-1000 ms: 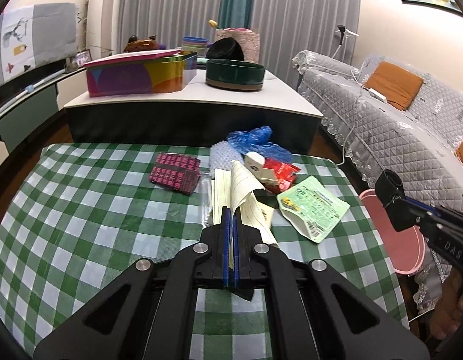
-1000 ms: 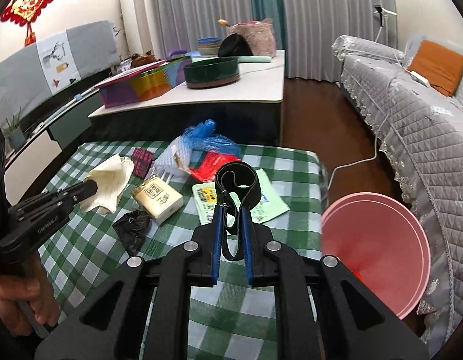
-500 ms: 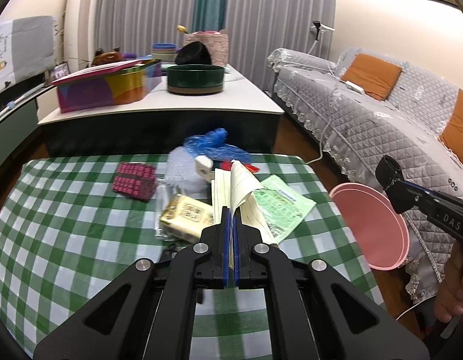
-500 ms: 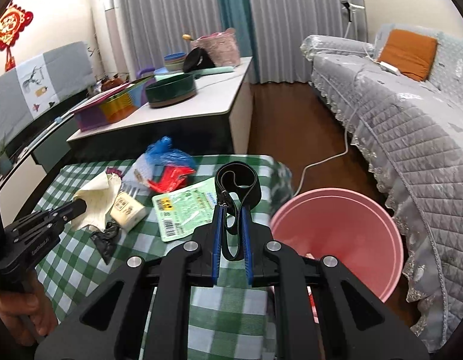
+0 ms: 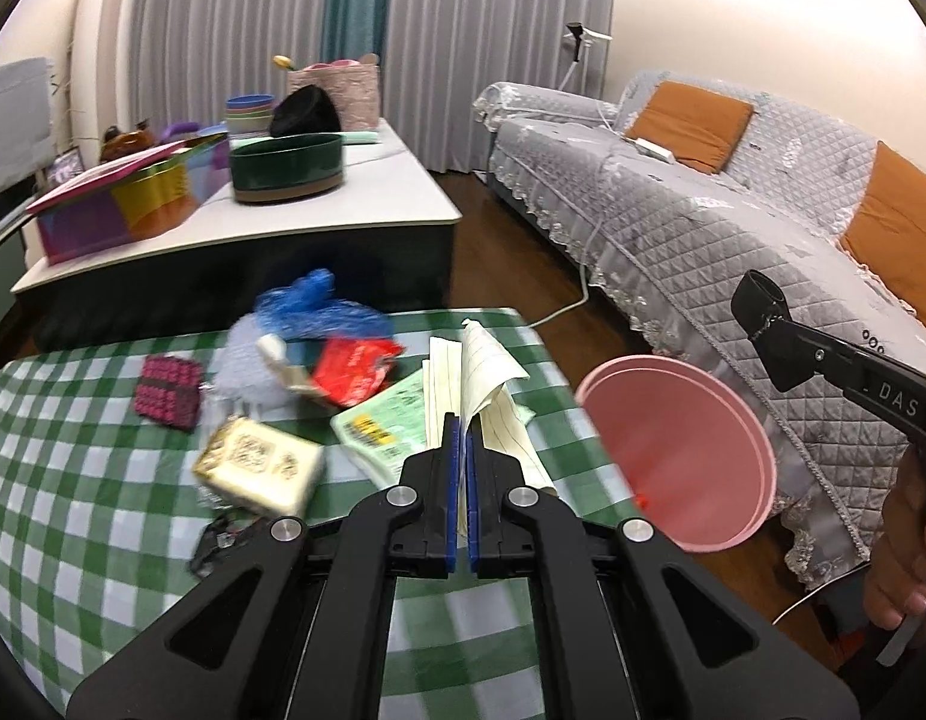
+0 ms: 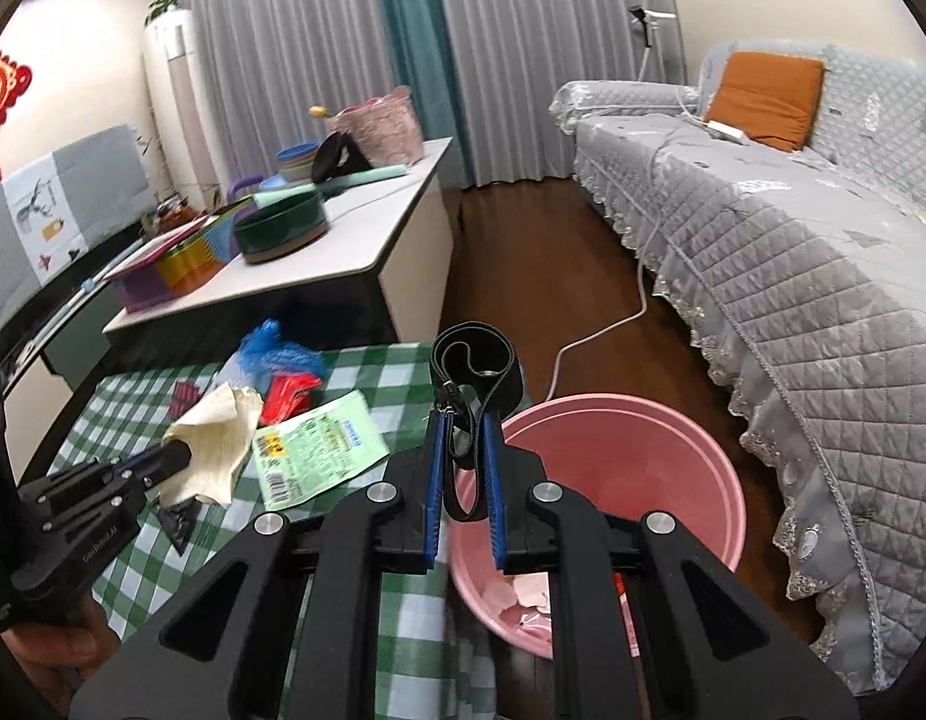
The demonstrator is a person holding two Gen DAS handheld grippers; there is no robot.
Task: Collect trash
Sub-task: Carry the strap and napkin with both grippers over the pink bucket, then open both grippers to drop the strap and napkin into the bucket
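- The left tool (image 5: 461,450) is pinched tight on a cream sheet of lined paper (image 5: 493,378). The paper sticks up past its tips, bent over at the top.
- The right tool (image 6: 464,450) is closed on a black strap (image 6: 472,360). The strap loops up above the blue pads (image 6: 434,480).
- The right tool sits over the near edge of the pink bin (image 6: 673,450). The bin stands on the floor just beside the desk (image 5: 73,510). Some pale scraps lie at the bottom of the bin.
- The desk has a green and white checked cloth. The left tool is above it, near the edge by the bin.
- More trash lies on the cloth: a yellow and white box (image 5: 256,468), a green packet (image 6: 319,450), a red wrapper (image 5: 352,369), a dark pink square pack (image 5: 169,393) and a blue plastic bag (image 5: 313,306). They are close together near the far side.
- A small black scrap (image 5: 214,540) lies near the box.
- Behind the desk is a long low white table (image 5: 403,198) with a dark green bowl (image 5: 286,168) and a bright tin box (image 5: 121,204).
- A grey sofa (image 6: 793,228) with orange cushions stands on the right.
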